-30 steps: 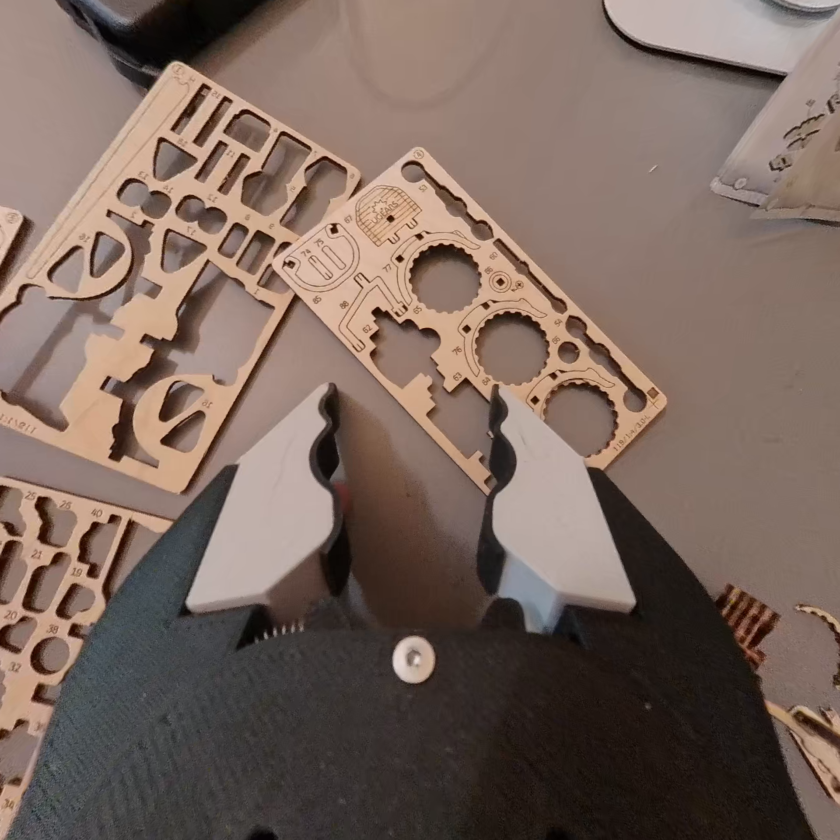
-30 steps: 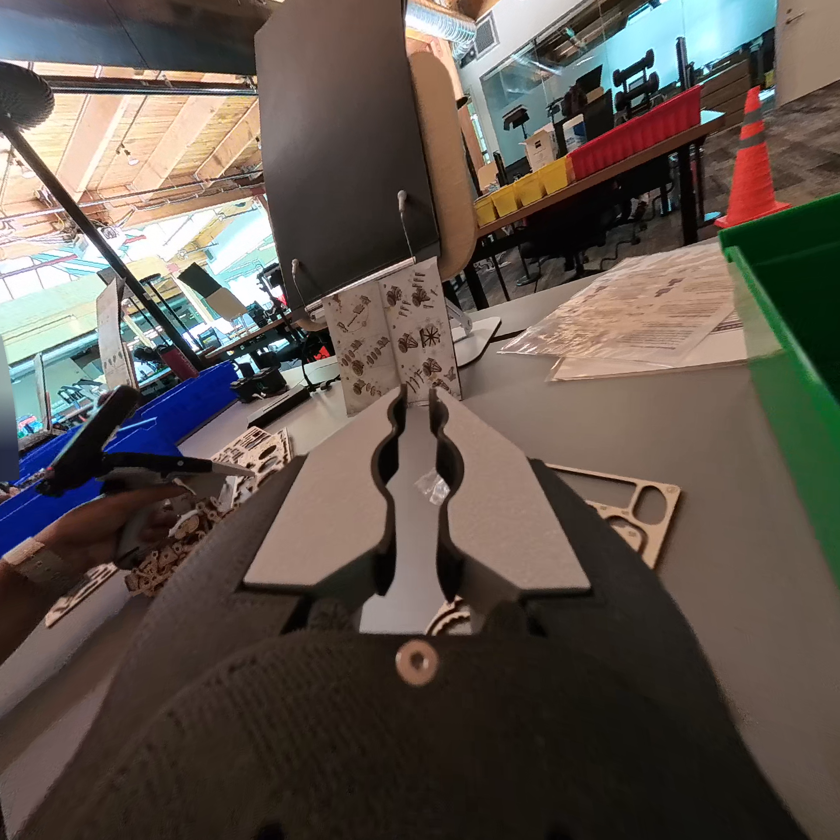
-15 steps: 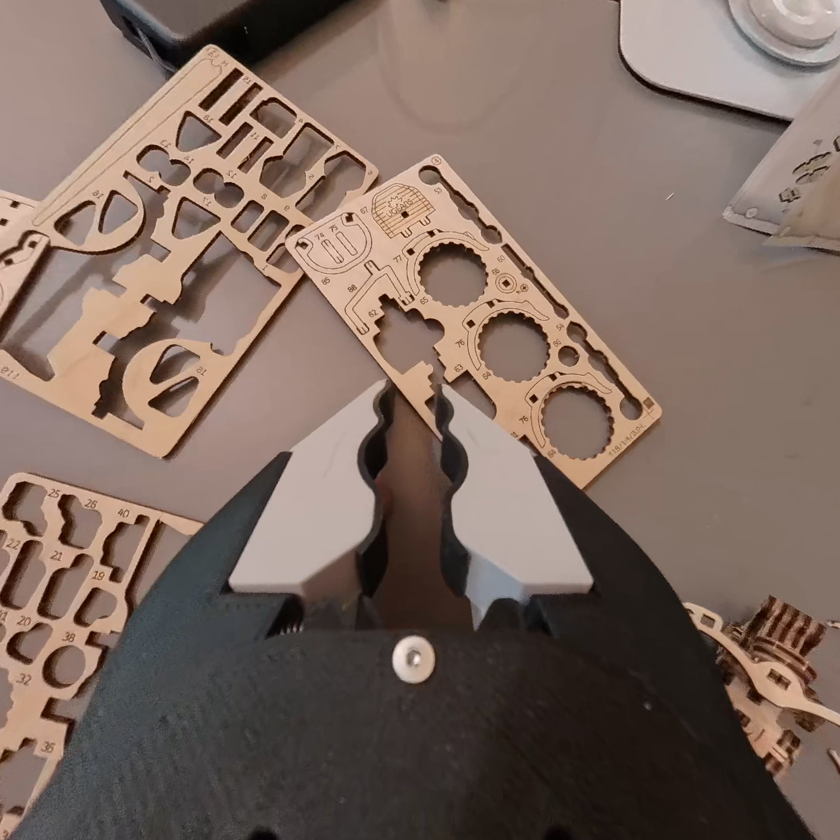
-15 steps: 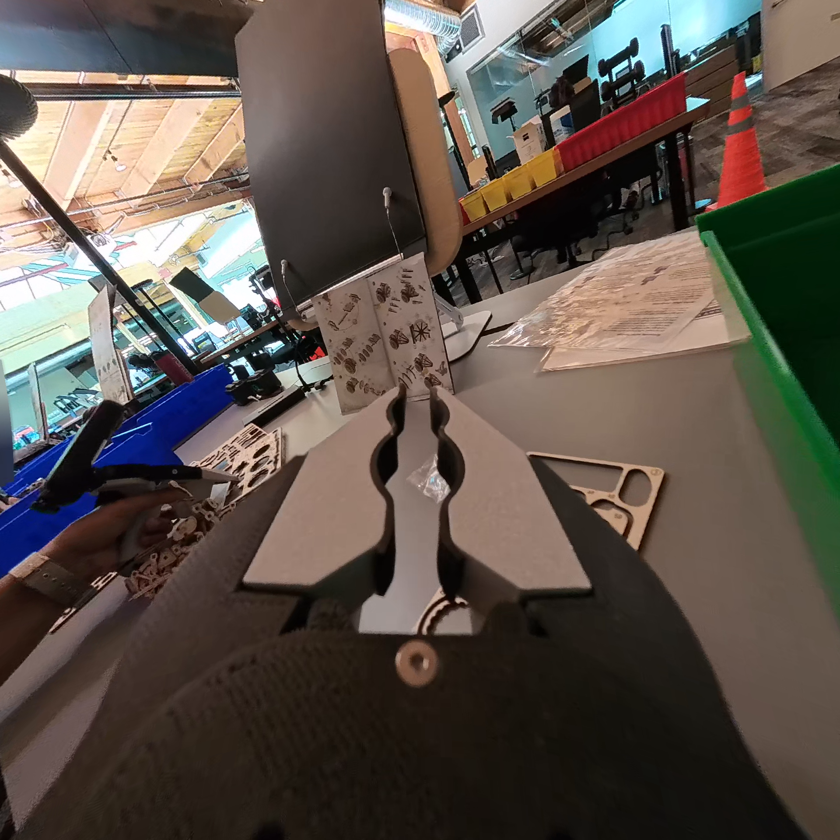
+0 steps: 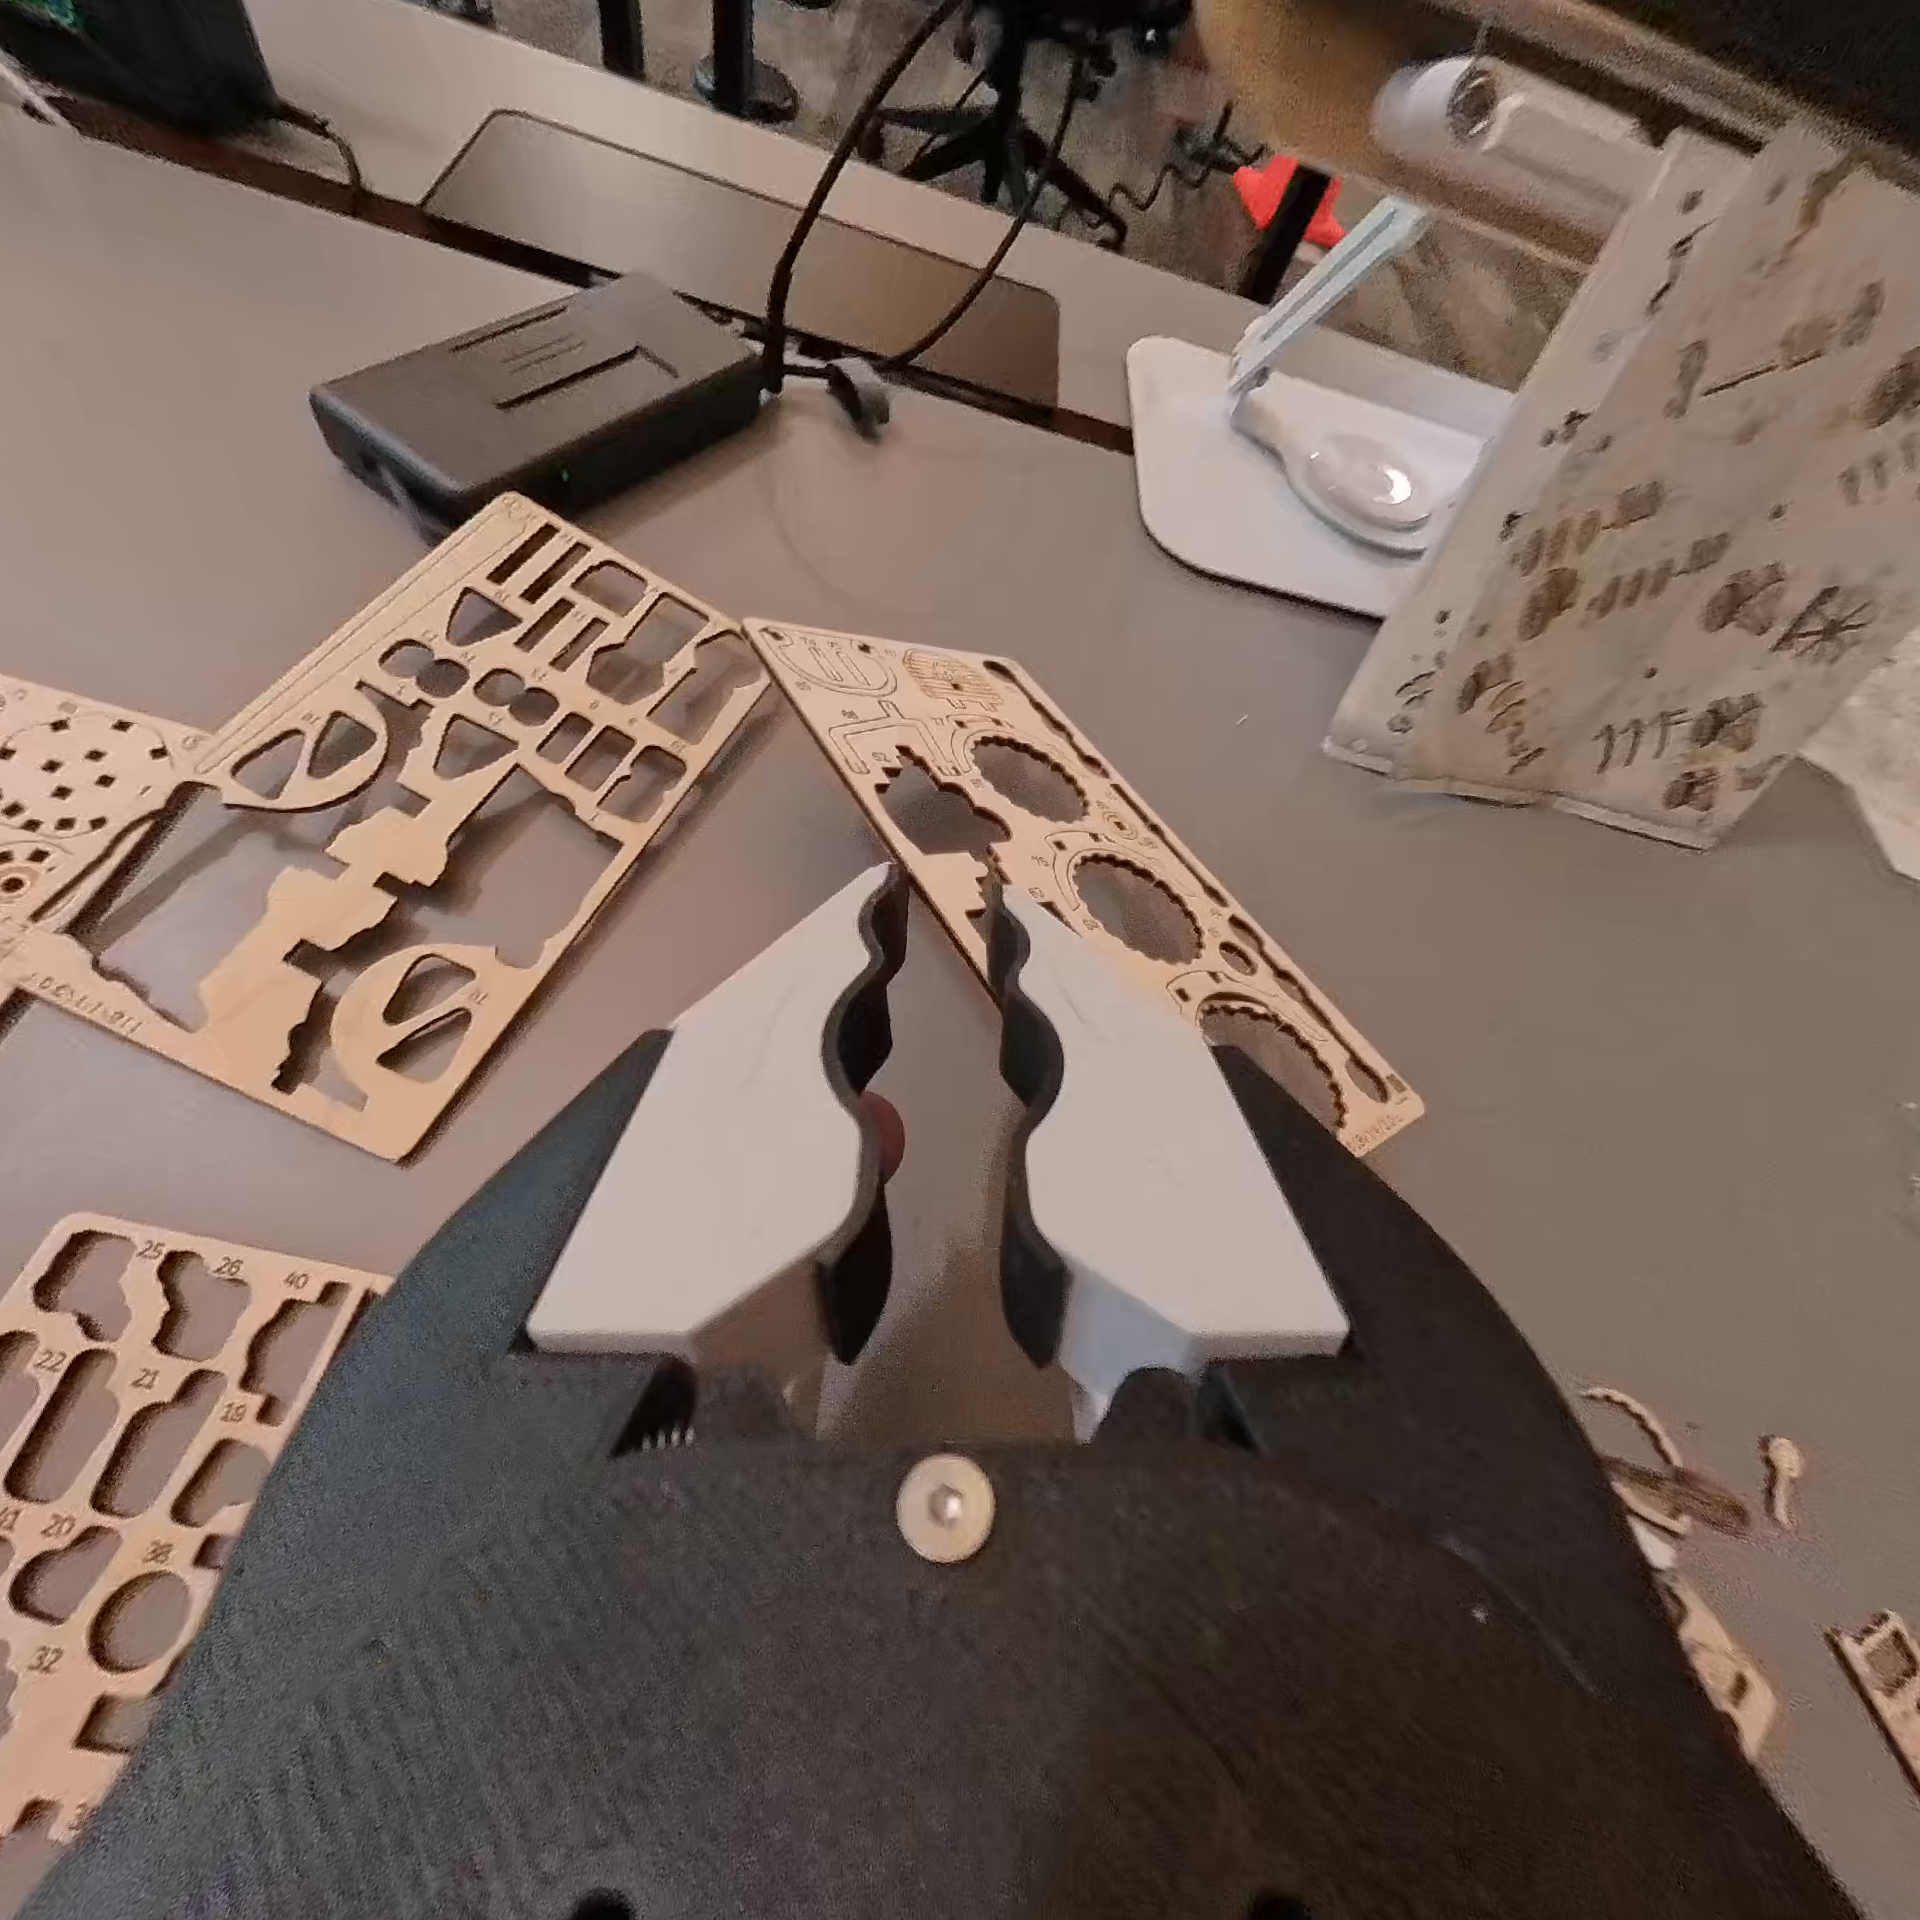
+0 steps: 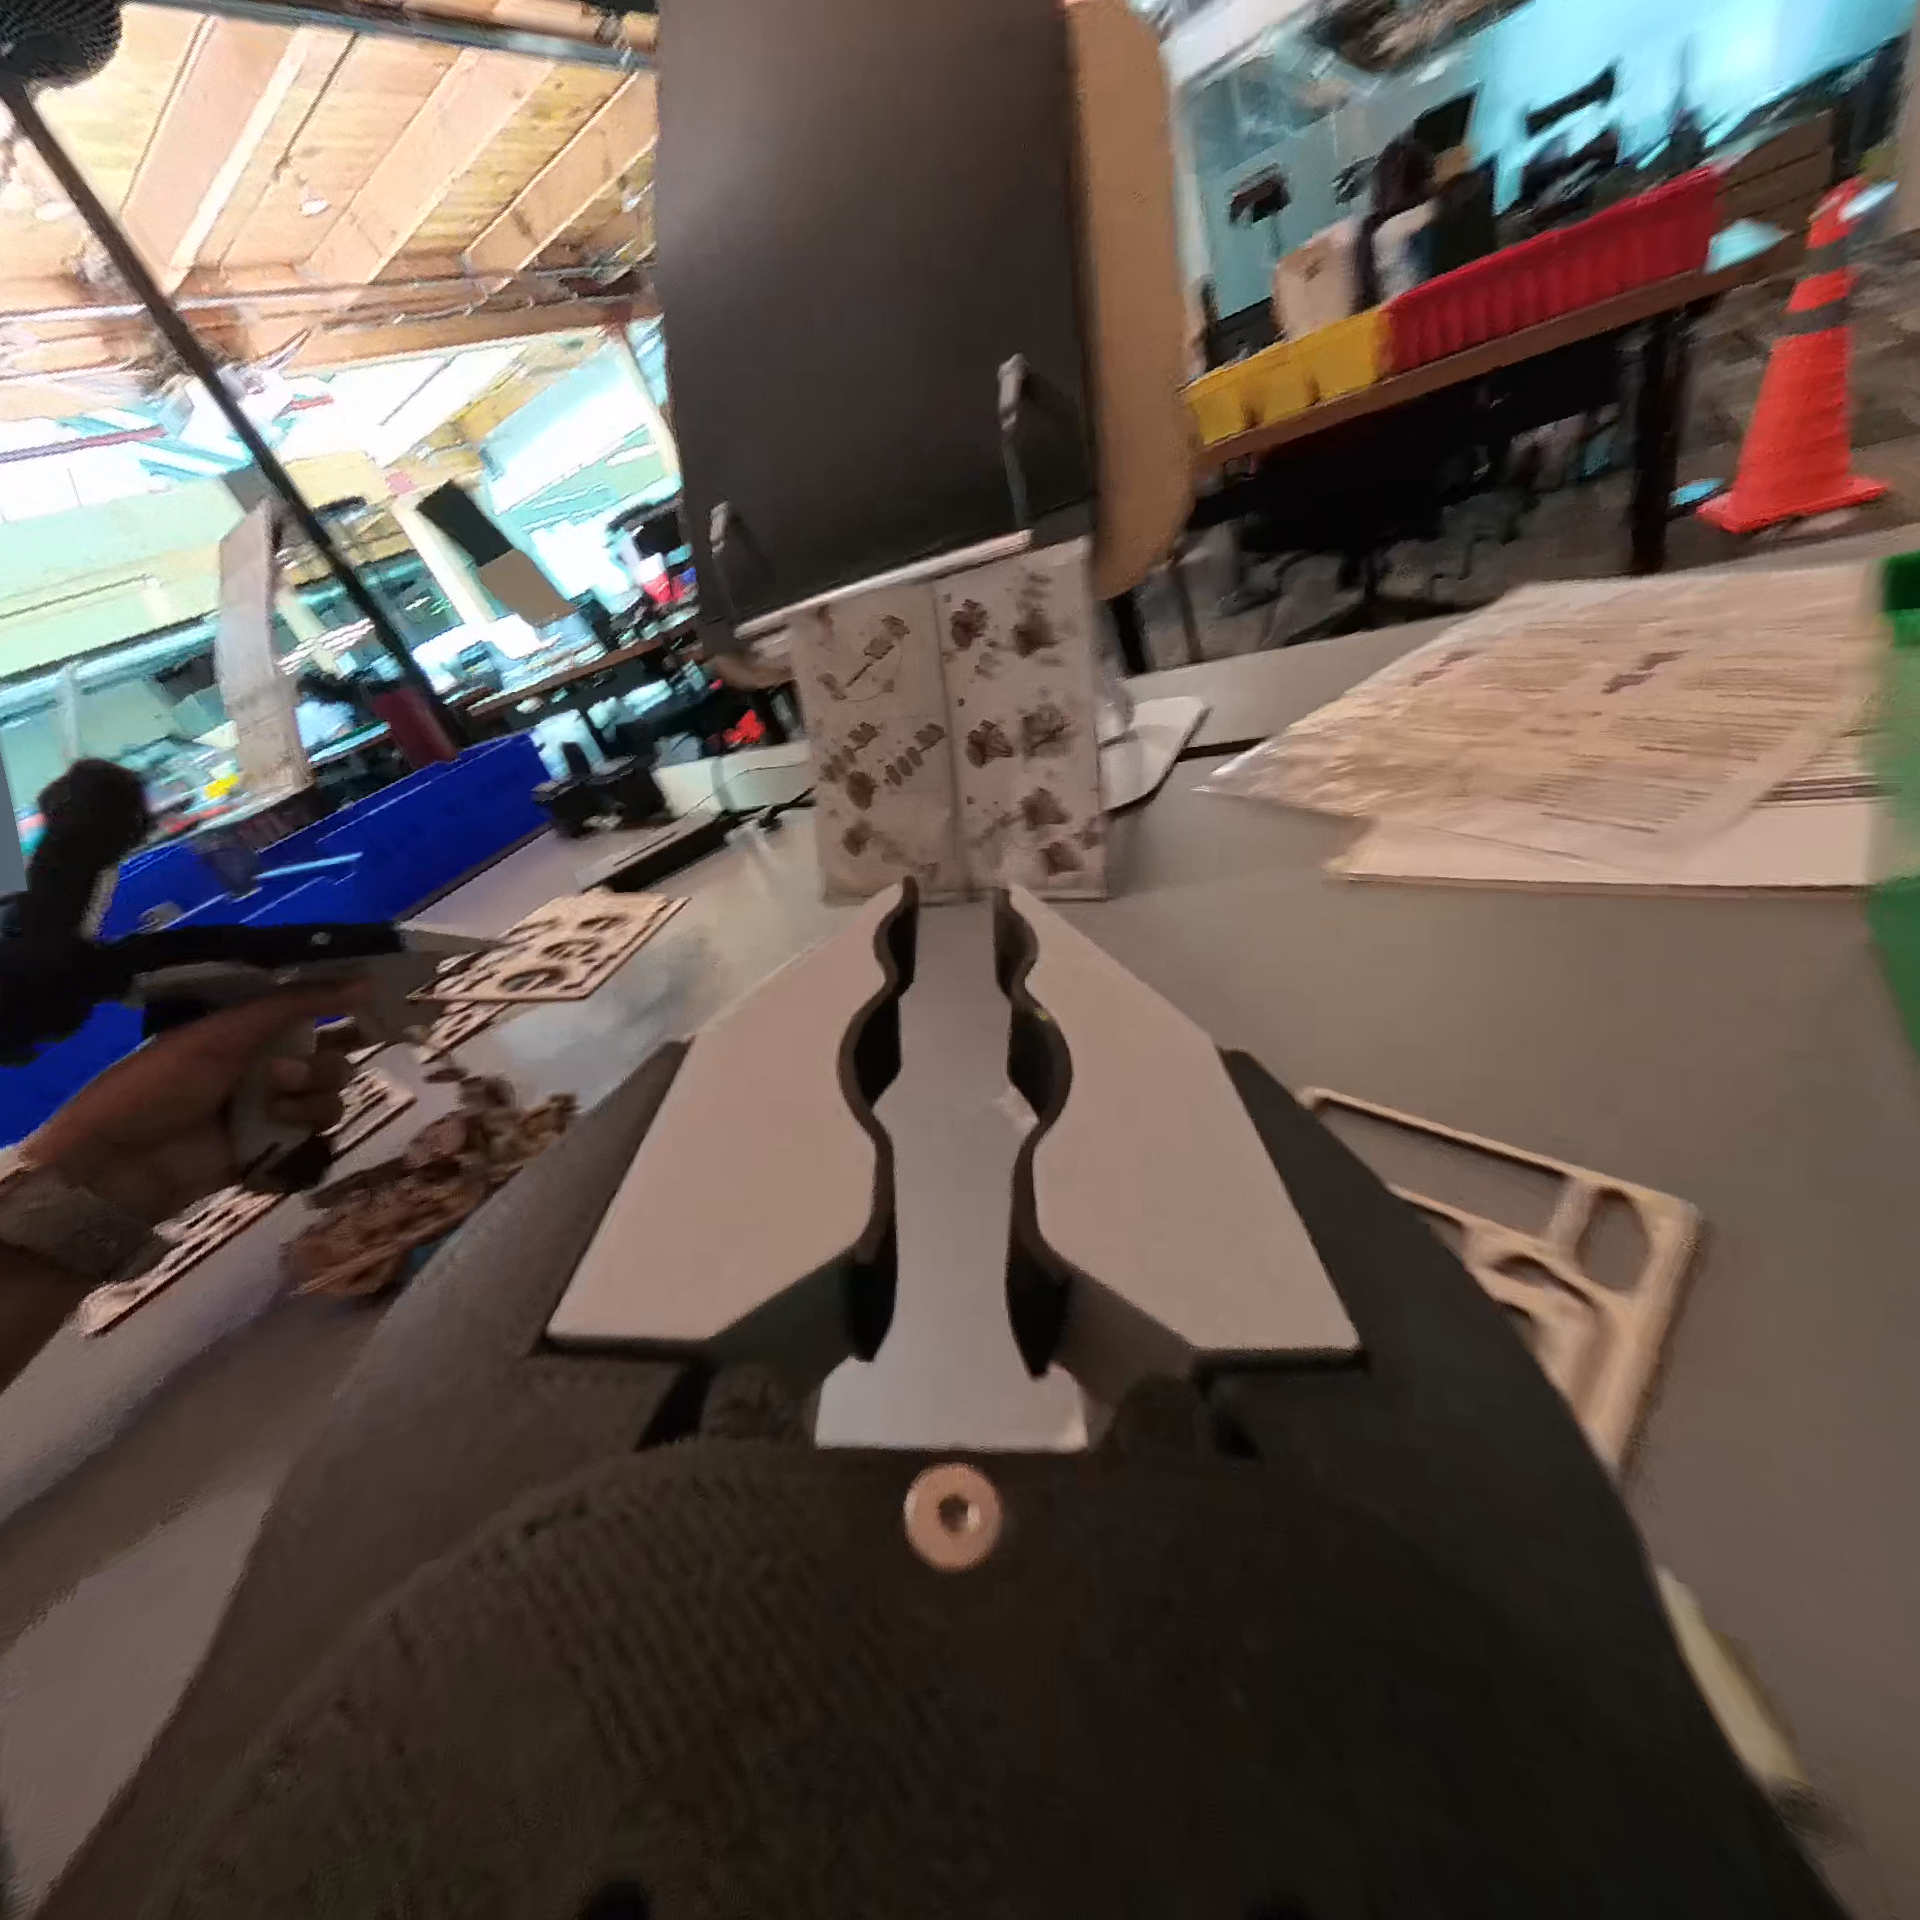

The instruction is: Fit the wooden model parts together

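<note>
Several flat wooden part sheets lie on the grey table. A sheet with gear-shaped holes (image 5: 1101,862) lies just under and beyond my left gripper (image 5: 943,904), whose fingers stand nearly together with nothing between them. A larger cut-out sheet (image 5: 416,852) lies to its left, and another sheet (image 5: 156,1403) at lower left. Loose wooden pieces (image 5: 1662,1475) lie at the right. My right gripper (image 6: 954,899) is shut and empty above the table. In the right wrist view a hand holds the left gripper (image 6: 457,945) above a partly built wooden model (image 6: 416,1184).
A folded instruction sheet (image 5: 1662,623) stands upright at the right, also in the right wrist view (image 6: 956,748). A black box (image 5: 540,395) and a monitor stand base (image 5: 1278,488) sit behind. An emptied wooden frame (image 6: 1538,1236), papers (image 6: 1610,727) and a green bin (image 6: 1896,769) lie to the right. My hands' fingertips stand some 40 cm from each other.
My left gripper has closed from wide open to nearly together and tilted up, so more of the far table shows. My right gripper stayed shut and shifted slightly.
</note>
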`<state>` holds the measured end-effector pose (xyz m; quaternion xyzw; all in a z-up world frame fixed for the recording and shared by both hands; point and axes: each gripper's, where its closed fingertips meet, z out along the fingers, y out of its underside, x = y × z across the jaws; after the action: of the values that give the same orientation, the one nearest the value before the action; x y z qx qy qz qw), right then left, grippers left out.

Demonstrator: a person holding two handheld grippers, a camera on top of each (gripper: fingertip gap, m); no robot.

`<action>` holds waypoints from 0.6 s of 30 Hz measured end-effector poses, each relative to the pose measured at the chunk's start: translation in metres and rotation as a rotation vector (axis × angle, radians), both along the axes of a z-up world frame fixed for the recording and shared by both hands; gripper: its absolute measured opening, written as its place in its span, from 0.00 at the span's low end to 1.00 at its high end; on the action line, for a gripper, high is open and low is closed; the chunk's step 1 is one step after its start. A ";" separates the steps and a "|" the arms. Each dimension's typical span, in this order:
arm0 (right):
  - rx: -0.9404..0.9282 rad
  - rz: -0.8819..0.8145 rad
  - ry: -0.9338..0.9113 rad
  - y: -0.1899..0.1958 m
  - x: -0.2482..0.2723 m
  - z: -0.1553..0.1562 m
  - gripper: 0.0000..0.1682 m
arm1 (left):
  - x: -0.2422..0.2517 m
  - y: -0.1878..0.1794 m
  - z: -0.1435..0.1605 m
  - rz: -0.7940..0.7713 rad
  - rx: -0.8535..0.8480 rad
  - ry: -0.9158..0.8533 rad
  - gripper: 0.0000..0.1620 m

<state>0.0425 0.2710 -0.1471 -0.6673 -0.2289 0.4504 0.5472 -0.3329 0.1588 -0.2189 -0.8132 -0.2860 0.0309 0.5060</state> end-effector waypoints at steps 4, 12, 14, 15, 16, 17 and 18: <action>-0.120 0.362 -0.091 -0.039 -0.088 0.003 0.16 | 0.012 0.006 0.018 -0.039 0.090 -0.031 0.07; -0.534 0.793 -0.023 -0.070 -0.221 0.002 0.37 | 0.059 0.012 0.083 -0.206 0.299 -0.079 0.07; -0.622 0.888 0.115 -0.078 -0.230 0.018 0.40 | 0.075 0.013 0.094 -0.267 0.322 -0.067 0.07; -0.624 0.914 0.159 -0.081 -0.231 0.024 0.37 | 0.084 0.013 0.099 -0.302 0.334 -0.062 0.07; -0.613 0.917 0.172 -0.082 -0.231 0.026 0.34 | 0.096 0.014 0.104 -0.359 0.354 -0.061 0.07; -0.598 0.913 0.168 -0.084 -0.230 0.025 0.31 | 0.110 0.015 0.107 -0.421 0.371 -0.058 0.07; -0.580 0.912 0.169 -0.086 -0.226 0.026 0.28 | 0.119 0.015 0.110 -0.457 0.383 -0.050 0.07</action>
<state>-0.1838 0.1851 -0.1209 -0.5852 -0.3166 0.7389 0.1064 -0.2138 0.1737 -0.1092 -0.7469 -0.1084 -0.1582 0.6367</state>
